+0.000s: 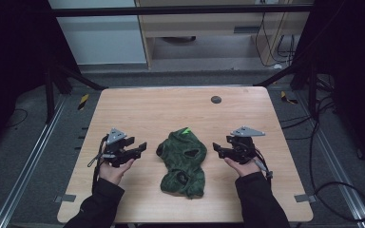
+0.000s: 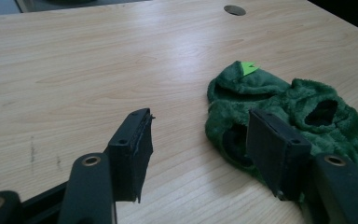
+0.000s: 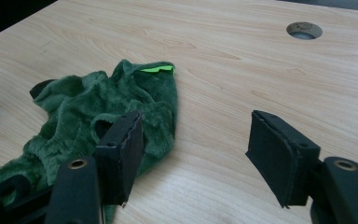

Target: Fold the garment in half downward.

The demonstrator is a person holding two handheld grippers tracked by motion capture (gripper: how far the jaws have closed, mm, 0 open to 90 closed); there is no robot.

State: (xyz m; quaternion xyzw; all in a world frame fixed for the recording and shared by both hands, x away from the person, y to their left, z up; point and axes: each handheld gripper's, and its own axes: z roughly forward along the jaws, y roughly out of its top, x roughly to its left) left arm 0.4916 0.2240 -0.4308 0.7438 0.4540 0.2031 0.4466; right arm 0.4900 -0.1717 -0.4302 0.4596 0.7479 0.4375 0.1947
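Your small dark green fleece garment (image 1: pixel 182 162) lies crumpled near the middle of the light wooden table (image 1: pixel 147 109), a bit toward your edge. It has several round openings and a bright lime green tag (image 1: pixel 186 130) at its far end.

Your left gripper (image 1: pixel 139 148) sits left of the garment, jaws spread wide, holding nothing. It hovers just beside the fabric, not touching it as far as the high view shows. In the left gripper view the dark green fleece (image 2: pixel 289 105) sits behind the right-hand jaw, which covers part of it; the other jaw is over bare wood.

Your right gripper (image 1: pixel 217 149) is right of the garment, jaws also spread apart and empty. It points toward the cloth, close to its edge. In the right gripper view the fleece (image 3: pixel 102 105) lies behind the left-hand jaw, the other jaw is over bare table.

A round dark cable hole (image 1: pixel 216 99) is in the far part of the tabletop, well apart from the garment. It also appears at the top of the left gripper view (image 2: pixel 234 10) and the right gripper view (image 3: pixel 304 30).

Nothing lies between either gripper and the garment. Black cables (image 1: pixel 323 142) trail across the grey floor right of the table. Black-and-yellow tape marks (image 1: pixel 83 101) sit on the floor by the far corners.
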